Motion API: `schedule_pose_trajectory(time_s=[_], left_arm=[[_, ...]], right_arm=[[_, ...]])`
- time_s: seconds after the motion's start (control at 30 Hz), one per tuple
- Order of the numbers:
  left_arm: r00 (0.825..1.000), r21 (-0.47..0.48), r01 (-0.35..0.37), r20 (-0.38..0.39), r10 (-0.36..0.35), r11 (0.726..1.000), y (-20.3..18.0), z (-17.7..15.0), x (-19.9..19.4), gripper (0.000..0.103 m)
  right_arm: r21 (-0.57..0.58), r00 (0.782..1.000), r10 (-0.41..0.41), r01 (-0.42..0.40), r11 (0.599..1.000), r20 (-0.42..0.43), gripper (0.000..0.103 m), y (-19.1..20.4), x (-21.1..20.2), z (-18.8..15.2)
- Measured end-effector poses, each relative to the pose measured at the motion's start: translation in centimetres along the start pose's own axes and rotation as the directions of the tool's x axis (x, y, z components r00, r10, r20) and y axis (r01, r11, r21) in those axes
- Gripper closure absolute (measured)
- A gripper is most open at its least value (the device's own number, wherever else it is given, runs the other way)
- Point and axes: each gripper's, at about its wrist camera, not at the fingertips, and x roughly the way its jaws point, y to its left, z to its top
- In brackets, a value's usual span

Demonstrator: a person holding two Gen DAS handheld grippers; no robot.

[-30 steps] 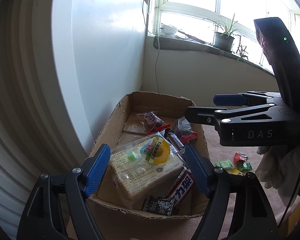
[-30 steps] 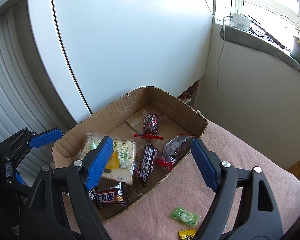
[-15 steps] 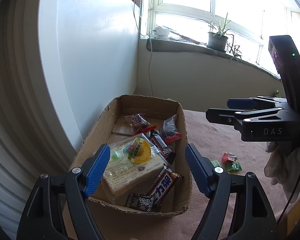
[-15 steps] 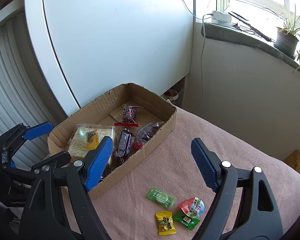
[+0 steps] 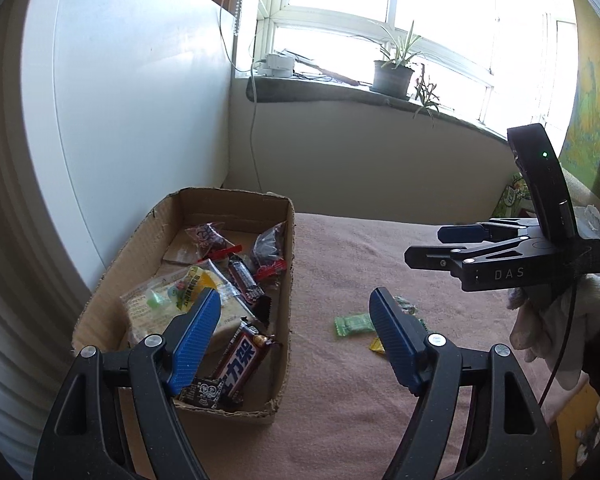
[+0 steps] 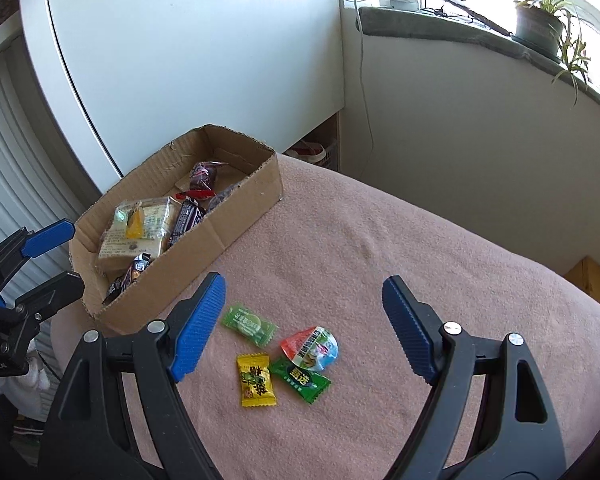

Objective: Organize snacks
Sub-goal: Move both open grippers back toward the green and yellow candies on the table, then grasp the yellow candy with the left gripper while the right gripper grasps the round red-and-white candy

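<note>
A cardboard box (image 5: 286,280) (image 6: 236,224) holds several snacks: a clear bread pack (image 5: 172,304), chocolate bars (image 5: 240,360) and dark candy bags. Loose on the pink cloth lie a light green candy (image 6: 249,323), a yellow candy (image 6: 256,380), a dark green candy (image 6: 300,379) and a red-and-blue jelly cup (image 6: 312,349). My right gripper (image 6: 304,324) is open and empty, hovering above these loose candies. My left gripper (image 5: 296,340) is open and empty, above the box's near right wall. The light green candy also shows in the left wrist view (image 5: 354,325).
The pink cloth (image 6: 420,248) covers the whole surface. A white panel (image 6: 196,60) stands behind the box. A windowsill with a potted plant (image 5: 394,72) runs along the back. A wooden crate (image 6: 592,284) sits off the right edge.
Both grippers have pulled back and to the right from over the box. The loose candies have come into the right wrist view. Both stay open and empty.
</note>
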Motion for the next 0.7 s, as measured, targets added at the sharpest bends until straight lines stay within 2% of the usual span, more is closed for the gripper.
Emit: schedule_pose_trajectory(time_s=[0.07, 0.2, 0.27, 0.4, 0.57, 0.7], left_arm=[[1.0, 0.004, 0.028, -0.013, -0.028, 1.0, -0.9, -0.2, 0.2, 0.034], [0.995, 0.009, 0.089, -0.045, -0.089, 0.996, -2.7, -0.8, 0.9, 0.038], [0.99, 0.009, 0.122, -0.075, -0.121, 0.993, -3.7, -1.3, 1.6, 0.044], [0.978, 0.005, 0.162, -0.138, -0.16, 0.987, -5.6, -2.5, 3.3, 0.05], [0.963, -0.023, 0.177, -0.203, -0.178, 0.984, -7.2, -4.0, 5.9, 0.057], [0.96, -0.018, 0.158, -0.229, -0.158, 0.987, -8.3, -4.8, 7.5, 0.061]], right_arm=[[0.005, 1.0, 0.008, -0.008, 1.0, -0.026, 0.02, -0.8, 0.4, -0.8], [0.012, 0.998, 0.036, -0.036, 0.999, -0.053, 0.02, -1.8, 1.0, -2.1], [0.017, 0.996, 0.055, -0.054, 0.998, -0.076, 0.02, -2.2, 1.5, -2.6], [0.006, 0.991, 0.081, -0.08, 0.997, -0.103, 0.02, -2.3, 2.5, -3.4], [-0.005, 0.987, 0.106, -0.107, 0.994, -0.123, 0.02, -2.2, 3.6, -4.0], [-0.009, 0.984, 0.119, -0.121, 0.993, -0.131, 0.02, -2.3, 4.4, -4.1]])
